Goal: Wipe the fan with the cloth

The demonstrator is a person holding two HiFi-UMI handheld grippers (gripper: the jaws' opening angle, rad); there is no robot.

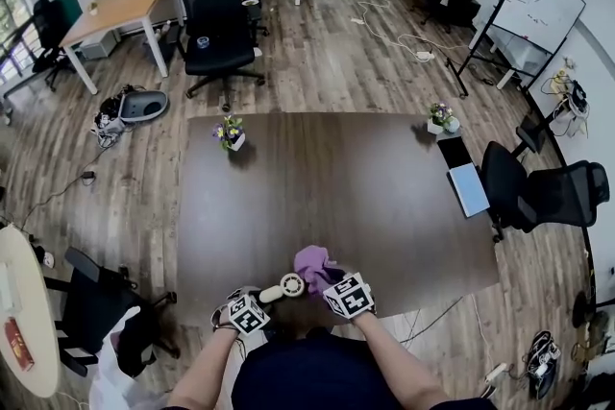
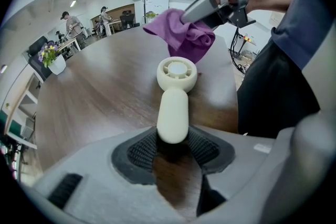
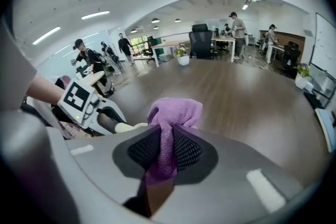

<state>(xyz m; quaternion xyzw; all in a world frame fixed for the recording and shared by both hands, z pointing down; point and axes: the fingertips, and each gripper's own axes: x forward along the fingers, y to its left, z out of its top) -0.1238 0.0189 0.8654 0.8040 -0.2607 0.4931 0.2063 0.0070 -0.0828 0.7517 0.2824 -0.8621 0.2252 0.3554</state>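
The left claw (image 2: 172, 147) is clamped on the handle of the cream handheld fan (image 2: 173, 105), holding it over the near edge of the dark desk (image 1: 336, 178) with its round head pointing away. The right claw (image 3: 167, 150) is pinched tight on the purple cloth (image 3: 174, 112), which hangs bunched just beyond the fan's head; contact there is unclear

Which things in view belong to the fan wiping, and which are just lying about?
In the job:
- fan, gripped by the left gripper
- cloth, pinched in the right gripper

Lying about:
- left flower pot and right flower pot at the far edge of the table
- office chair
- whiteboard
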